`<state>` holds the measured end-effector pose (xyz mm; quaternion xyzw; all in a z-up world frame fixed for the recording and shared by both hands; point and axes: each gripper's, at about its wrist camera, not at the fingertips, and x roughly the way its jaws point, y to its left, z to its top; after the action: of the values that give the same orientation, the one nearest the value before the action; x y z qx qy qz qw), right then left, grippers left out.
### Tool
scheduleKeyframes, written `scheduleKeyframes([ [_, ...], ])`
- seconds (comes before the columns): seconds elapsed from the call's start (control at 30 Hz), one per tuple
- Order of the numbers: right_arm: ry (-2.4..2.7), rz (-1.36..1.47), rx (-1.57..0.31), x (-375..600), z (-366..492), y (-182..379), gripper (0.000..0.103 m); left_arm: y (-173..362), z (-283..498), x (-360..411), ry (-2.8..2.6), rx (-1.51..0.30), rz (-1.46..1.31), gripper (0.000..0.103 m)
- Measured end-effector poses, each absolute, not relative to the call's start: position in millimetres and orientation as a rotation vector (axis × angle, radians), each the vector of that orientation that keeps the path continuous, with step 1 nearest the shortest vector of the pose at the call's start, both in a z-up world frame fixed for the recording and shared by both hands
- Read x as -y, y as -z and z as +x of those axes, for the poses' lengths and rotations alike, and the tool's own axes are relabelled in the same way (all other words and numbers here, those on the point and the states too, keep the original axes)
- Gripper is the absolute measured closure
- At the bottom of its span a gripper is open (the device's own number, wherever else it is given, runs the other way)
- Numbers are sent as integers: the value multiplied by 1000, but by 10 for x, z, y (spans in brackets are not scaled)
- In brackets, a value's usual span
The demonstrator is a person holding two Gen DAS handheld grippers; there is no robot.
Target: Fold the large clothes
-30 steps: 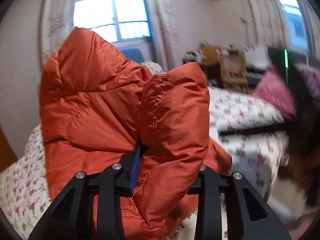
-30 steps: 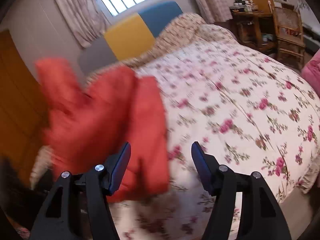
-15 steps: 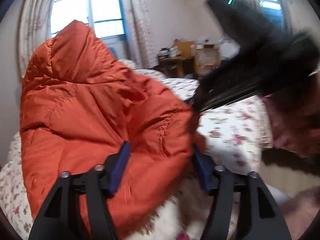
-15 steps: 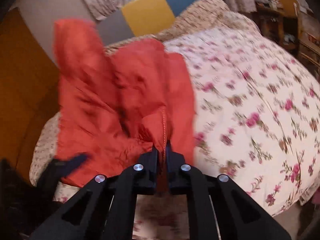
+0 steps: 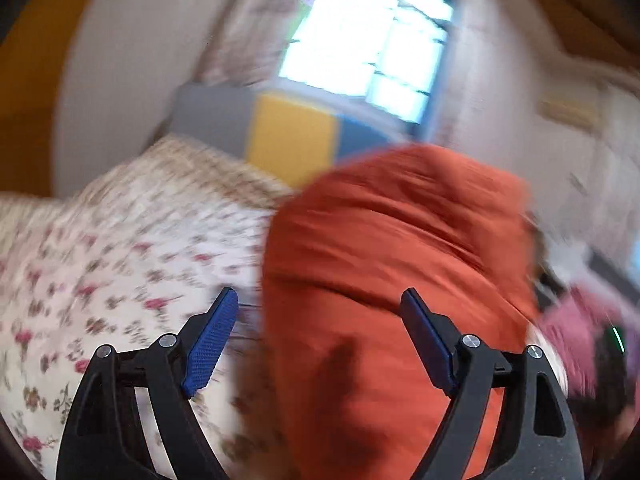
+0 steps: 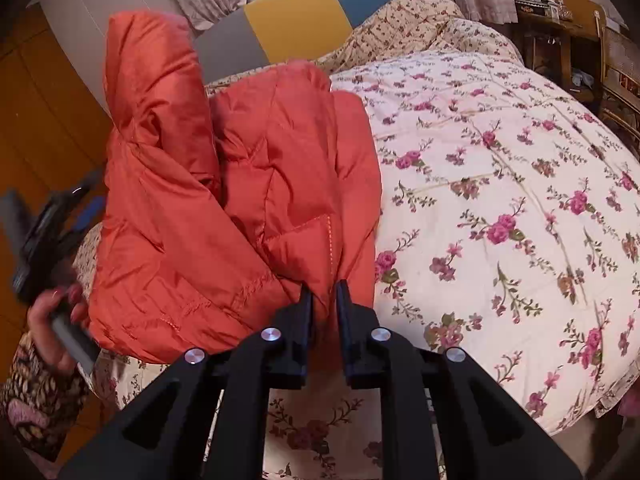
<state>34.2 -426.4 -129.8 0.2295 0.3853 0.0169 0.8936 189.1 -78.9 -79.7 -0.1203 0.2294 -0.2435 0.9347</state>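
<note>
An orange puffer jacket (image 6: 240,184) hangs bunched up over the left part of the flowered bed (image 6: 500,184). My right gripper (image 6: 323,286) pinches a stitched edge of the jacket low down. Its jaws are easing apart, with the fabric still pressed between the pads. In the blurred left wrist view the left gripper (image 5: 318,294) stands wide and its jaws are still opening. The jacket (image 5: 400,240) bulges ahead between its blue pads (image 5: 212,340) without being pressed. In the right wrist view the left gripper (image 6: 52,220) is a blur at the left, held by a hand (image 6: 52,312).
A grey, yellow and blue headboard (image 6: 296,20) stands behind the bed under a curtained window. A wooden wardrobe (image 6: 36,120) fills the left side. A wooden desk and chair (image 6: 568,32) stand at the far right. The flowered cover (image 5: 120,264) lies bare to the jacket's left.
The left gripper let go of the jacket, opened wide and swung away sideways. The right gripper closed on the jacket's edge and now carries it.
</note>
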Motion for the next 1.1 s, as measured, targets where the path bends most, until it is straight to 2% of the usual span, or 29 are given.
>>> scheduleKeyframes([
  [0.03,-38,495,-757,4298,293,1212,84,811,2026,785,491,-496,-285,29],
  [0.13,-32,487,-665,4323,284,1003,73,905,2254,879,501,-553,-338,31],
  [0.2,-39,470,-584,4317,346,788,56,932,2256,957,516,-547,-346,31],
  [0.33,-120,463,-539,4219,743,465,53,943,2251,1089,546,-548,-333,31],
  [0.47,-117,454,-561,4163,1191,398,54,853,2279,1266,584,-571,-299,31],
  [0.53,-117,456,-596,4188,1356,433,66,795,2287,1383,594,-583,-265,31],
  [0.57,-103,446,-630,4193,1436,467,79,772,2296,1449,601,-590,-244,31],
  [0.6,-90,449,-641,4223,1474,503,85,769,2306,1504,608,-598,-230,31],
  [0.77,54,498,-666,4524,1343,783,102,741,2358,1727,610,-636,-172,31],
  [0.8,88,512,-687,4607,1327,879,103,734,2349,1768,612,-638,-158,31],
  [0.87,116,603,-757,4765,1280,1207,103,720,2294,1903,621,-631,-106,23],
  [0.93,108,701,-752,4883,1179,1450,103,744,2255,2025,603,-620,-52,18],
  [1.0,127,688,-726,4903,1070,1488,103,812,2222,2123,600,-608,-22,18],
  [1.1,195,598,-643,4892,885,1217,100,898,2206,2262,612,-607,18,18],
])
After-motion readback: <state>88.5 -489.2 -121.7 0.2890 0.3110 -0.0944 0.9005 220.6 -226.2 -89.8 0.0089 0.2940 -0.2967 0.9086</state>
